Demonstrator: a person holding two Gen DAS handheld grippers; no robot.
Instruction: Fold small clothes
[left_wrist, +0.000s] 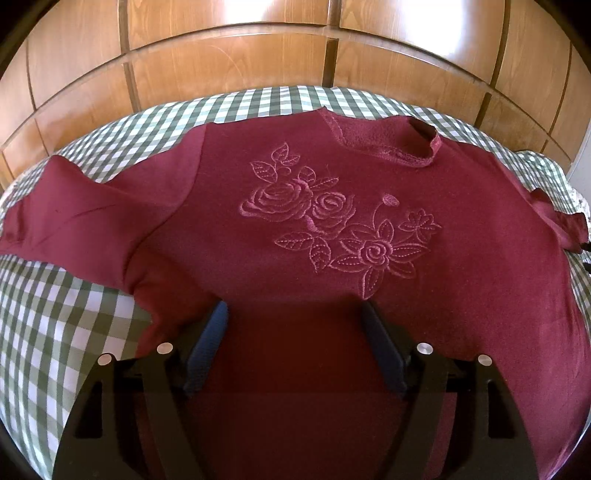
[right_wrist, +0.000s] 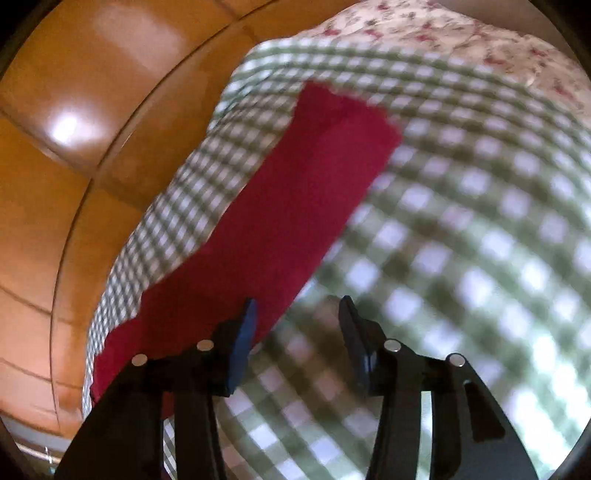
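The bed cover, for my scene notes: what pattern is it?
Green-and-white gingham check on the bed cover, clearest in the left wrist view.

A green-and-white checked cloth (left_wrist: 66, 332) is covering the work surface, running from 7 o'clock round to 2 o'clock in the left wrist view. In the right wrist view the same checked cloth (right_wrist: 461, 240) is filling the area from 12 to 6 o'clock, blurred throughout. A wooden panelled wall (left_wrist: 229, 62) is standing behind it, spanning 9 to 3 o'clock, with light glaring off its varnish. The panelling (right_wrist: 74, 155) is occupying 7 to 11 o'clock in the right wrist view. A floral-print fabric (right_wrist: 461, 40) is lying at 1 o'clock, bordering the checked cloth.
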